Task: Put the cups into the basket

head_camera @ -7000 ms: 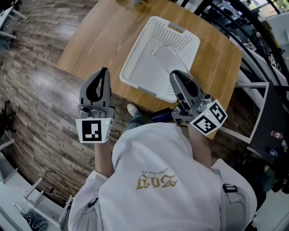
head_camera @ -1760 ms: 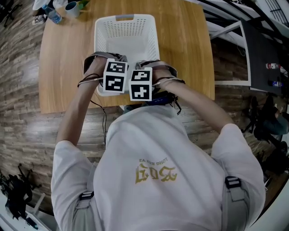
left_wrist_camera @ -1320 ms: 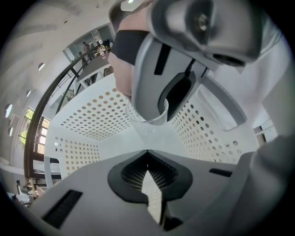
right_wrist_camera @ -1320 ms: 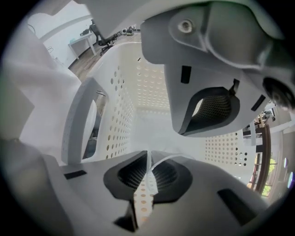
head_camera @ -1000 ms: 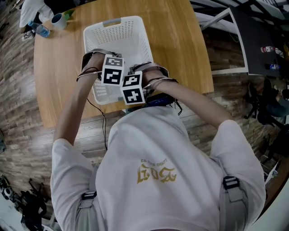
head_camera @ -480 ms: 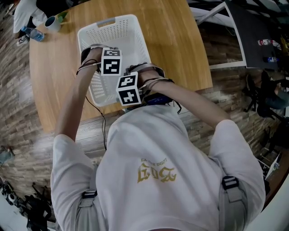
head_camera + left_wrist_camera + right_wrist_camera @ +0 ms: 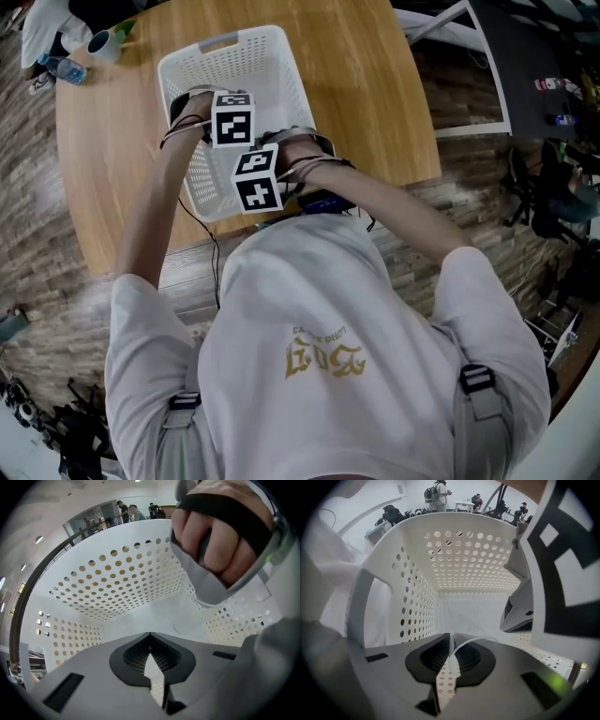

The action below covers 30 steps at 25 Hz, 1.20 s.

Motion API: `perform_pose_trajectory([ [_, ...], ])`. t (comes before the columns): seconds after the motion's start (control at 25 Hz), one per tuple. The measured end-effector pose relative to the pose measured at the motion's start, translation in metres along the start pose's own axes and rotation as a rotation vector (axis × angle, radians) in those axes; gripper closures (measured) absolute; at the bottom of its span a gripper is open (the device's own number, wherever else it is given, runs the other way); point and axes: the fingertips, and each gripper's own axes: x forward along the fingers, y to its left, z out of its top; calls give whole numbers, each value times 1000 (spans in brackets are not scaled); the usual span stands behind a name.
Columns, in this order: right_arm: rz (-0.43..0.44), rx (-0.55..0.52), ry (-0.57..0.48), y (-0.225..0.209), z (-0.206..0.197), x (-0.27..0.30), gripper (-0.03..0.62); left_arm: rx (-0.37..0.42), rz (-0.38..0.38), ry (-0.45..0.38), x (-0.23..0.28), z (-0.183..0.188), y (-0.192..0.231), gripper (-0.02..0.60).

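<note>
Both grippers, which were held apart short of the basket seven seconds ago, have been brought side by side over it, and their marker cubes are now seen close together in the head view. The left gripper point(image 7: 150, 641) is lowered inside the white perforated basket point(image 7: 239, 61). Its jaws are pressed together and nothing is seen between them. The right gripper point(image 7: 451, 643) is also held inside the basket, nearer the person. Its jaws are closed on the thin rim of a clear cup point(image 7: 476, 640), which arcs away to the right just above the pads. The cup is thus held within the basket walls, above the floor. Whether it touches the floor cannot be told.

In the left gripper view, the person's right hand point(image 7: 220, 531) is seen clenched under a black strap, close at the upper right. A faint clear round outline point(image 7: 187, 623) is seen below it against the basket floor. Whether that is the same cup cannot be told.

The basket is set on the wooden counter point(image 7: 366, 84), towards its far left part. A mug point(image 7: 103, 44) and a bottle point(image 7: 67, 70) are seen at the counter's far left corner, well apart from the basket.
</note>
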Motion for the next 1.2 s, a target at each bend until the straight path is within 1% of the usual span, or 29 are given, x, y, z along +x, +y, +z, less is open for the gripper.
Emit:
perform_pose_trajectory([
  [0.12,19,15,5,-2,1,3,560,-13,-14,-14,5,0,3,577],
  [0.28,31,32,19,-6,-1,9,560,-17,-33,-7,8,-3,6,577],
  [0.48,45,60,33,-8,-7,21,560,-39,-42,-41,17,3,8,577],
  [0.6,64,82,32,-2,-5,28,560,-29,-55,-16,22,0,3,577],
  [0.72,81,103,29,0,-3,31,560,-41,-86,2,27,-5,-3,577],
  [0.84,77,111,28,-4,-3,31,560,-63,-132,-5,31,-7,-7,577],
  [1.04,62,95,43,-4,-5,32,560,-76,-117,0,34,-10,-2,577],
  [1.2,-12,54,95,-11,-13,31,560,-103,-101,-8,35,-9,4,577],
])
